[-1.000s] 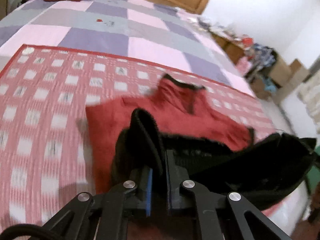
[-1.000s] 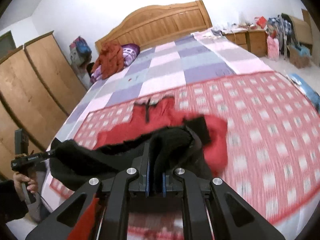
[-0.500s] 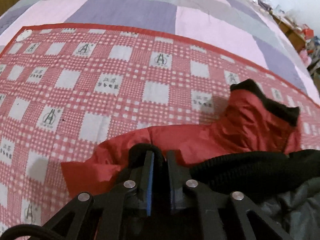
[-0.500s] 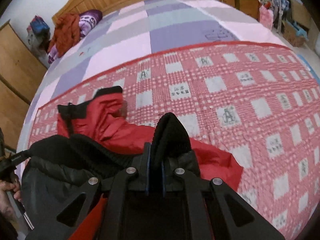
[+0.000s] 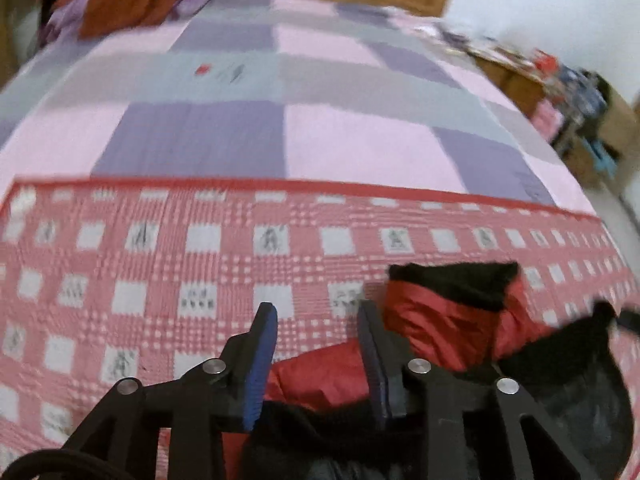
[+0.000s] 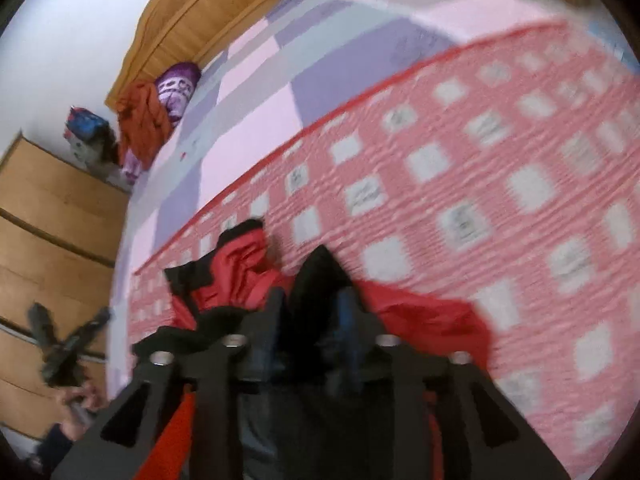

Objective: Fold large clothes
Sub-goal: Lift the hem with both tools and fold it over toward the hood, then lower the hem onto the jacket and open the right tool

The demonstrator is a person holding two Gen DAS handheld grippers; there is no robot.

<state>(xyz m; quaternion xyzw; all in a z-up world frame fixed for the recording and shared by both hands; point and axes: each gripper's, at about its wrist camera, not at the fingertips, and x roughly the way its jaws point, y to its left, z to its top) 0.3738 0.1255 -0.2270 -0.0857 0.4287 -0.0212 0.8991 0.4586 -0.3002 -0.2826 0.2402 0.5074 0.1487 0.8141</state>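
We note both jaws just opening, left hand-held gripper (image 5: 316, 320) spread and empty, right hand-held gripper (image 6: 316, 308) parted around the black hem (image 6: 316, 276), laying the red jacket (image 5: 440, 320) on the bed (image 5: 280, 140).

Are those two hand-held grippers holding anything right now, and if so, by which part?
Nothing is gripped. The left hand-held gripper has just opened, clear of the red and black jacket. The right hand-held gripper has opened too; the jacket's black edge stands loose between its fingers.

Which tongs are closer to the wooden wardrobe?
Left. The left tongs hang off the bed's edge by the wardrobe; the right tongs are over the bed, farther away. Both have just been opening: left empty, right around the jacket's black fold.
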